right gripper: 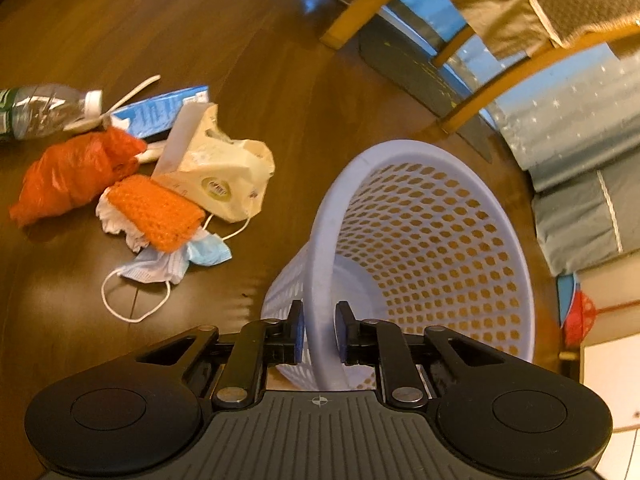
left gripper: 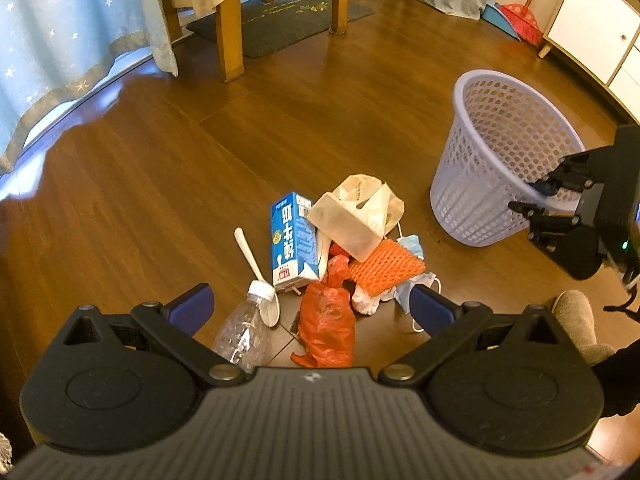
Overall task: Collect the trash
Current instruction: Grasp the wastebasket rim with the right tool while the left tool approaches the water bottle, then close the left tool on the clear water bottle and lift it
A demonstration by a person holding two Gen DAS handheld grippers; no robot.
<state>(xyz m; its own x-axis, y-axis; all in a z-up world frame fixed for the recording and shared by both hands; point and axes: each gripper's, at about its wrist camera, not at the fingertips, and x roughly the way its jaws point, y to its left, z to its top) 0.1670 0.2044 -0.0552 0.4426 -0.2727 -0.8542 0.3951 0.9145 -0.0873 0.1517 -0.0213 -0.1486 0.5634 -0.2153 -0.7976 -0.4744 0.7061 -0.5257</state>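
A heap of trash lies on the wooden floor: a clear plastic bottle (left gripper: 244,334), a white spoon (left gripper: 256,268), a blue milk carton (left gripper: 292,240), a red plastic bag (left gripper: 330,320), an orange net (left gripper: 384,266), a cream paper bag (left gripper: 356,212) and a blue face mask (left gripper: 412,246). My left gripper (left gripper: 310,308) hangs open just above the bottle and red bag. The lavender mesh basket (right gripper: 420,240) stands tilted to the right of the heap. My right gripper (right gripper: 320,332) is shut on its near rim, one finger outside, one inside. The basket looks empty.
A wooden chair (left gripper: 232,40) with cloth draped over it stands on a dark mat (left gripper: 280,20) behind the heap. Blue curtains (left gripper: 60,40) hang at left. A white cabinet (left gripper: 592,28) and a red broom (left gripper: 520,16) are at the far right. A slippered foot (left gripper: 576,320) rests near my left gripper.
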